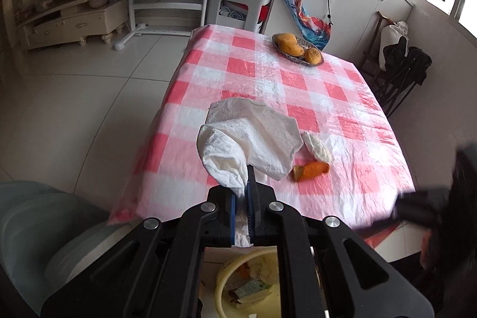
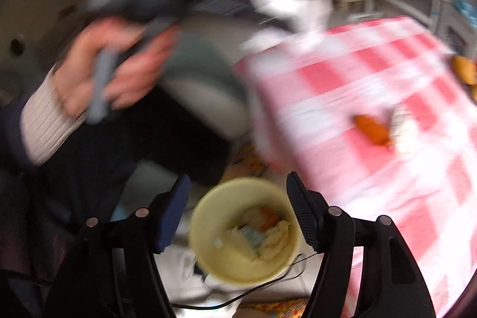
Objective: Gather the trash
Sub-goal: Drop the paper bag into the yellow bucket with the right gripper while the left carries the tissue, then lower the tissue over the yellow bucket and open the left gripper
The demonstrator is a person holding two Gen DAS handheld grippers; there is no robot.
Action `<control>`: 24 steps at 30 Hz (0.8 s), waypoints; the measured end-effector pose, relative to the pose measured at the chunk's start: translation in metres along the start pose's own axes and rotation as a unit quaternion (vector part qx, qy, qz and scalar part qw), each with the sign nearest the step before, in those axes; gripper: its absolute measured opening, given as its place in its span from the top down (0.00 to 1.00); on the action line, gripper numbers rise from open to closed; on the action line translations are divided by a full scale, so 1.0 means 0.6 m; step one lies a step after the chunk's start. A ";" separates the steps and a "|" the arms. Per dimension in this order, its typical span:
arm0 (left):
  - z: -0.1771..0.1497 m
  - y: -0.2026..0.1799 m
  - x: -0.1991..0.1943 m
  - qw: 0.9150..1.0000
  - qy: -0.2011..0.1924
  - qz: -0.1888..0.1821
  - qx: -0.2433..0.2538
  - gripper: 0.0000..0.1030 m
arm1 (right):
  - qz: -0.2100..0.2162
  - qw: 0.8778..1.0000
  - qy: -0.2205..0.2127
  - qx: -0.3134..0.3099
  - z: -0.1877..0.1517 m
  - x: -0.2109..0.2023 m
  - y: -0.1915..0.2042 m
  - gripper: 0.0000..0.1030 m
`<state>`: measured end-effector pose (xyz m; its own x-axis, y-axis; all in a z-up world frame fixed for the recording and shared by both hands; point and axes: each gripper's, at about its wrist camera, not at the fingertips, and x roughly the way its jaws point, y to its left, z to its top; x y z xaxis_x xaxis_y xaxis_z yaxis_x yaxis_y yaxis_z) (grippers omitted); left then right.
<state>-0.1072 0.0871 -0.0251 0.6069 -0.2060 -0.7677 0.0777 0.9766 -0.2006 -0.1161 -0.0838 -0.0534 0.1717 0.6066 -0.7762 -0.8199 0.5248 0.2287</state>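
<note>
Trash already fills the pale yellow round plastic bin (image 2: 244, 231) on the floor, directly below the right hand-held gripper (image 2: 238, 213), whose jaws stand apart and empty. The left hand-held gripper (image 1: 246, 192) is clenched on a crumpled white paper tissue (image 1: 247, 136), lifted off the red-and-white checked table (image 1: 342, 115), presumably for that bin. Farther off, an orange peel scrap (image 1: 311, 170) and a small white wad (image 1: 317, 146) wait.

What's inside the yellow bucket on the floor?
The yellow bucket holds crumpled white tissue, a small printed wrapper and an orange scrap. Anything buried beneath that pile can't be seen.
</note>
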 end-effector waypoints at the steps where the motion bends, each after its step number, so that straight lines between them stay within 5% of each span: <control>1: -0.009 -0.001 -0.006 1.000 0.002 -0.003 -0.001 0.94 | -0.027 0.999 -0.014 0.012 0.006 -0.002 -0.017 0.33; 8: -0.086 -0.037 -0.035 0.999 0.023 -0.038 0.002 0.94 | -0.116 0.990 -0.067 0.036 0.066 0.018 -0.113 0.33; 16: -0.152 -0.070 -0.009 0.995 0.092 -0.046 0.003 0.94 | -0.119 0.990 -0.010 -0.074 0.108 0.078 -0.148 0.30; 20: -0.164 -0.084 0.000 0.993 0.108 -0.036 0.026 0.94 | -0.118 0.986 0.018 -0.112 0.104 0.111 -0.147 0.21; 22: -0.165 -0.090 0.002 0.993 0.109 -0.039 0.035 0.94 | -0.128 0.985 0.000 -0.113 0.099 0.115 -0.152 0.06; 24: -0.167 -0.096 0.004 0.992 0.109 -0.040 0.046 0.94 | -0.113 0.989 -0.010 -0.100 0.091 0.115 -0.162 0.06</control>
<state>-0.1895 0.0241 -0.0763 0.4119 -0.2815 -0.8666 0.1972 0.9561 -0.2168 0.0052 -0.0603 -0.0967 0.3720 0.5009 -0.7815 -0.8508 0.5207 -0.0713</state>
